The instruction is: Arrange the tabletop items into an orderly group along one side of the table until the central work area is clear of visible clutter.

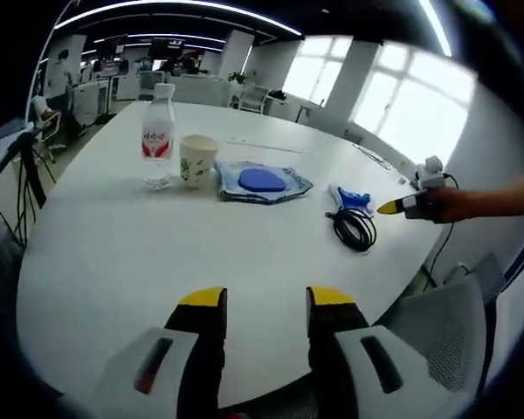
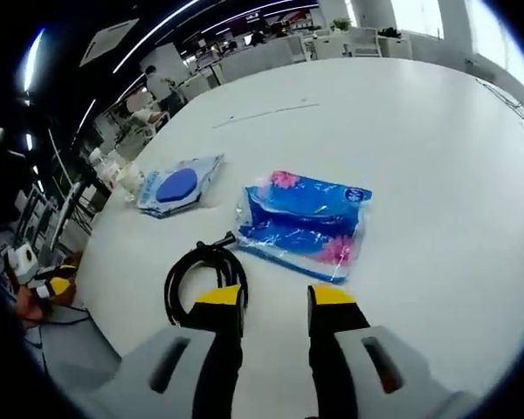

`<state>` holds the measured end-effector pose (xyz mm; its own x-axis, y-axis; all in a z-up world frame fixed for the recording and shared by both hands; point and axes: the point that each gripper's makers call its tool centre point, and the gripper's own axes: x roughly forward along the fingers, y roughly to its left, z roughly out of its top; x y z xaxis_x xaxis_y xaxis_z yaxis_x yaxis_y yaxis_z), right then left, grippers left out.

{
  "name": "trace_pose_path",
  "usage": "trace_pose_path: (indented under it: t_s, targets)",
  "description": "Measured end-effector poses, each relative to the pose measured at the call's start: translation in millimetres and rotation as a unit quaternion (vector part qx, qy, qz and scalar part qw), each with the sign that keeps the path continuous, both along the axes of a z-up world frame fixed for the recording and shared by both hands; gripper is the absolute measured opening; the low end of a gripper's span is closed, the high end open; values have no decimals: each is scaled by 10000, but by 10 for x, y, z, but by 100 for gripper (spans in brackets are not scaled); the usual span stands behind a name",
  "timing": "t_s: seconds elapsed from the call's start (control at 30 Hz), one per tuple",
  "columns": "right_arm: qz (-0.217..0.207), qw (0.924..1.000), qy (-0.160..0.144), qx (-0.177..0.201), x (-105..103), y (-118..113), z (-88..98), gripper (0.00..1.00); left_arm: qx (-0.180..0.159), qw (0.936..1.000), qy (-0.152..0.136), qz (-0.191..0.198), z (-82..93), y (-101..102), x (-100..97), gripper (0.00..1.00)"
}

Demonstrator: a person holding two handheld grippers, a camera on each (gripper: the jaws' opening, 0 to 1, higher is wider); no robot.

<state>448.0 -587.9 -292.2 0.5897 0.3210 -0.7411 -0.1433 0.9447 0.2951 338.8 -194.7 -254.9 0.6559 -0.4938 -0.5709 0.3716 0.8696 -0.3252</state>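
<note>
Cable coiled beside tissue pack, limp and light, likely best pinched across bunched loops; right gripper and left gripper fingers parted, empty.

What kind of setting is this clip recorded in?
Most likely an open-plan office: a large white meeting table, rows of desks with chairs in the background, long ceiling strip lights and big windows.

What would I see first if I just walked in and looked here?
Probably the bright blue tissue pack lying on the big white table, right ahead of the open right tongs. Next to it is a coiled black cable. Farther along stand a water bottle and a paper cup, side by side.
</note>
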Motion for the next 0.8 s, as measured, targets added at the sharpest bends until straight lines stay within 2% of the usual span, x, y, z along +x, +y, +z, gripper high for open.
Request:
trace_pose_path:
  t_s: [0.13,0.23,0.37,0.43,0.7,0.8]
  targets:
    - [-106,9999,15,-117,25,-47,12,25,62,9999,50,-80,-3,-17,-27,36]
    - [-101,9992,111,-357,34,-116,-31,25,87,9999,67,-102,13,-8,-33,36]
    - [-126,9982,293,-504,53,-180,-77,24,115,9999,49,-19,64,50,-22,36]
    - [-103,9978,281,-588,90,-203,-82,24,108,9999,50,34,79,74,-19,36]
    - [-361,9953,490,-751,301,-393,-180,24,148,9996,80,206,127,135,-47,36]
    - [-380,9955,533,-692,360,-407,-214,24,143,9995,91,250,140,138,-49,36]
